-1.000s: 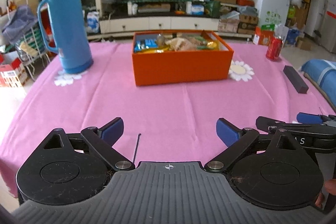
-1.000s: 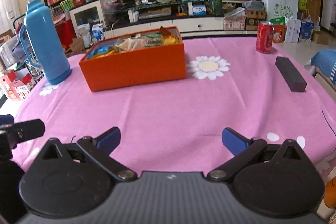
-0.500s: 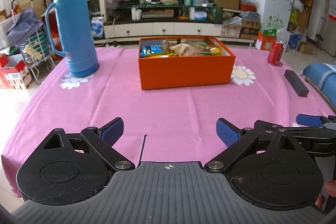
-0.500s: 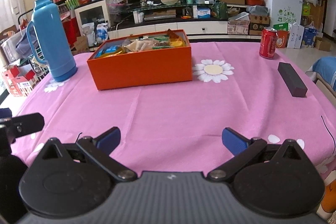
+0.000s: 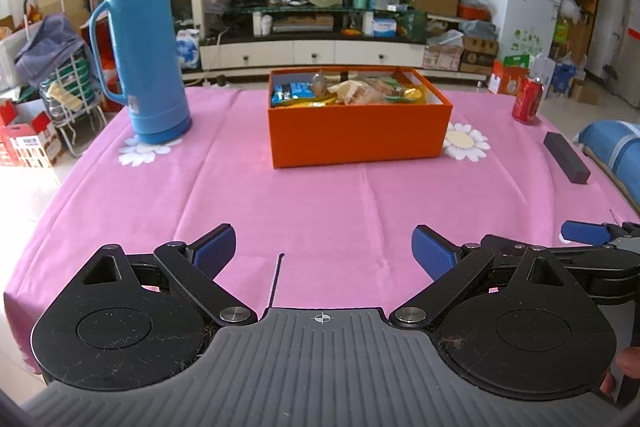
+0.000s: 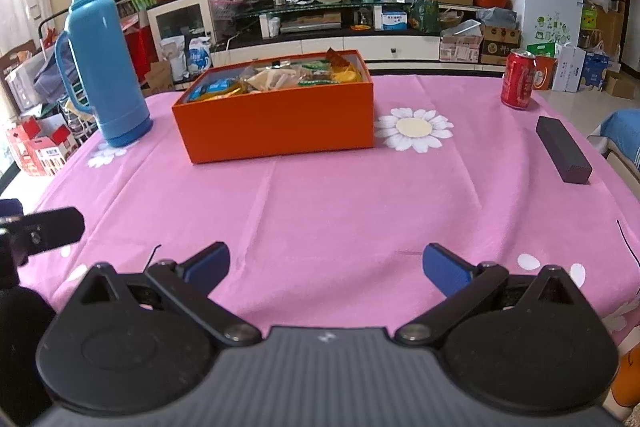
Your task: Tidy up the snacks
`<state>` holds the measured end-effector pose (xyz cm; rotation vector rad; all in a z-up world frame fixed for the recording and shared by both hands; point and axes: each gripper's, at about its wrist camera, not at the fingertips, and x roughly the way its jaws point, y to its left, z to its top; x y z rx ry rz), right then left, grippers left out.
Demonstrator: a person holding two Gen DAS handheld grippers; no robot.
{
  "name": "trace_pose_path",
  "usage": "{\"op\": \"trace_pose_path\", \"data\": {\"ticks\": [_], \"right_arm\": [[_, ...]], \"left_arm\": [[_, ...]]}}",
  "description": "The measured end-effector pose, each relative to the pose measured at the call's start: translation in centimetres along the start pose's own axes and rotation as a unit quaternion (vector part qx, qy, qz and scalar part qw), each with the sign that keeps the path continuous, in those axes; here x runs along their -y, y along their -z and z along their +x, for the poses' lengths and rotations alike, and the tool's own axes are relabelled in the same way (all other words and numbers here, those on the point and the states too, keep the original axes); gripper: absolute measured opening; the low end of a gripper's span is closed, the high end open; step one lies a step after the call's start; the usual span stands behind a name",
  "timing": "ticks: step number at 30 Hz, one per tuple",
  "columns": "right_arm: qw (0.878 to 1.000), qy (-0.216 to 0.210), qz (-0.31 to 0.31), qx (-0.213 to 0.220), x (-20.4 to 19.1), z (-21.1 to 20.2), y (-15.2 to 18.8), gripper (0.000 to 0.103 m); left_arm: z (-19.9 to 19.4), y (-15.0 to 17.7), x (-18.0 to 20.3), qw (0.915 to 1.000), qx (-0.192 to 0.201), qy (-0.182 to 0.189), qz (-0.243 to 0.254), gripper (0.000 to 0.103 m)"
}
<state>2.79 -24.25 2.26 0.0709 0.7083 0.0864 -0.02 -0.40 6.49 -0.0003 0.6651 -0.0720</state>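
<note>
An orange box [image 5: 356,133] full of wrapped snacks [image 5: 352,93] stands in the middle of the pink tablecloth [image 5: 320,203]; it also shows in the right wrist view [image 6: 280,123] with its snacks [image 6: 280,77]. My left gripper [image 5: 324,249] is open and empty, low over the near table edge, well short of the box. My right gripper [image 6: 326,267] is open and empty, also near the front edge. The right gripper shows at the right edge of the left wrist view [image 5: 588,235].
A tall blue thermos [image 5: 148,63] stands at the back left. A red soda can [image 5: 527,101] and a dark rectangular block [image 5: 566,157] lie at the right. A TV stand with clutter is behind the table. A blue cushion [image 5: 616,147] lies beyond the right edge.
Both grippers have drawn back and risen a little from the box, so more of the table and room shows. Both stay open and empty.
</note>
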Motion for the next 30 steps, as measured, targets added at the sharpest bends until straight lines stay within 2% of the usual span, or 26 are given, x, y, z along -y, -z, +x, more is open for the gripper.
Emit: {"op": "trace_pose_path", "data": {"ticks": [22,26,30], "right_arm": [[1.000,-0.003,0.009,-0.014,0.60,0.65,0.69,0.102],[1.000,-0.003,0.009,-0.014,0.59,0.65,0.71,0.102],[1.000,-0.002,0.011,-0.016,0.62,0.71,0.93,0.102]], "left_arm": [[0.82,0.38,0.17,0.9998,-0.018,-0.002,0.002,0.078],[0.89,0.48,-0.03,0.9998,-0.017,0.004,-0.004,0.074],[0.89,0.45,0.02,0.9998,-0.018,0.007,-0.003,0.075]]}}
